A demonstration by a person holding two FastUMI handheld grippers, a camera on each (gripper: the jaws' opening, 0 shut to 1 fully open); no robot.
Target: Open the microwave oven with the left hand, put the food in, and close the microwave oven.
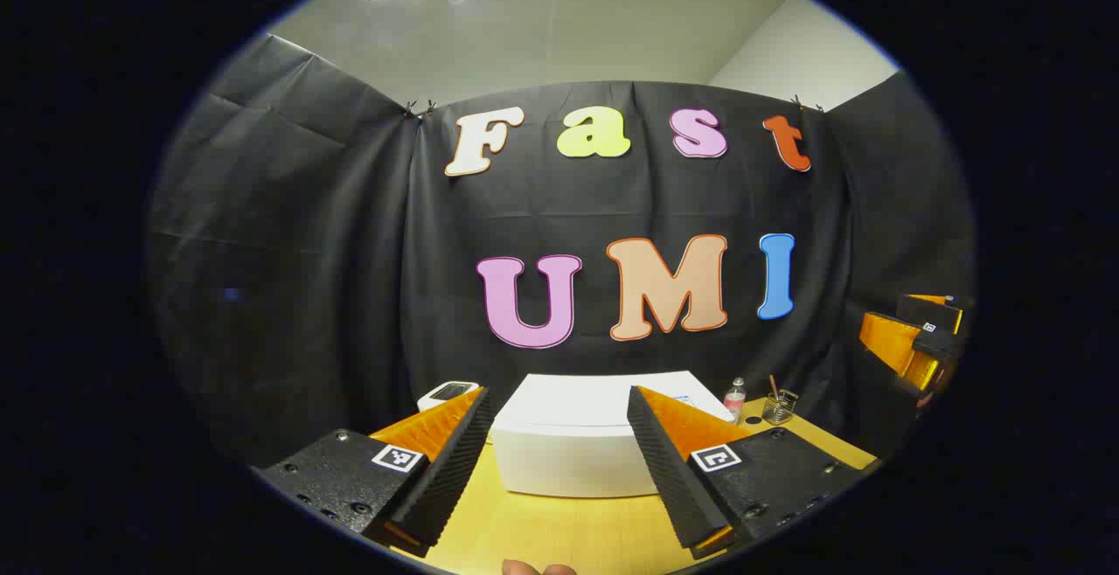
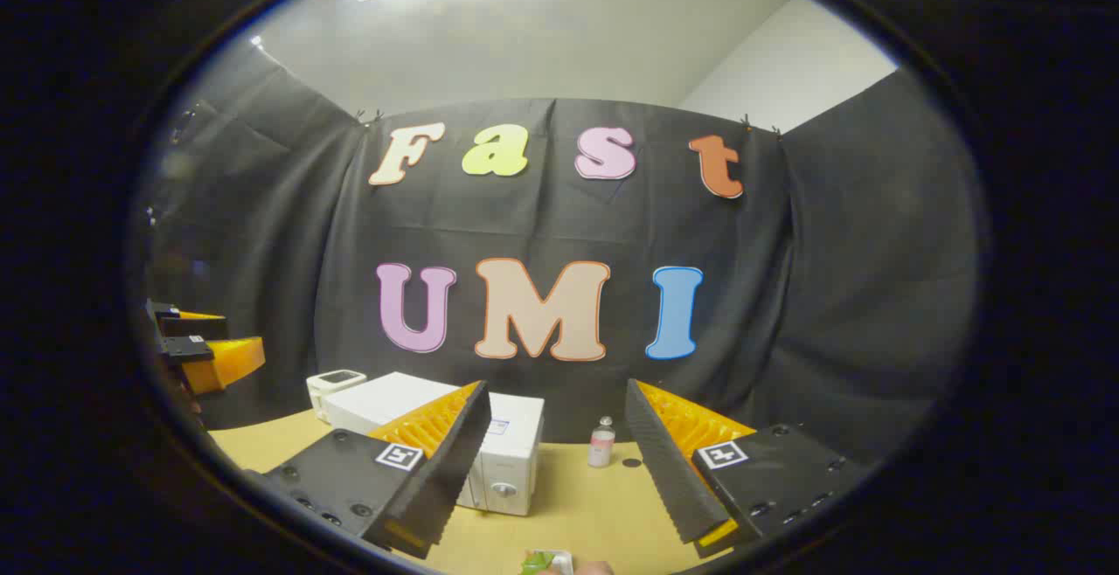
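Both tongs are hanging wide open, gripping nothing: the left gripper is facing the closed microwave, the right gripper is hovering above the food.

In your left gripper view, the microwave has both front corners hidden behind your left gripper's fingers, so you cannot tell how its door stands. The small white device behind it is half covered. The jar by the little bottle is too small to tell its contents. In your right gripper view, the food is cut off by the bottom edge.
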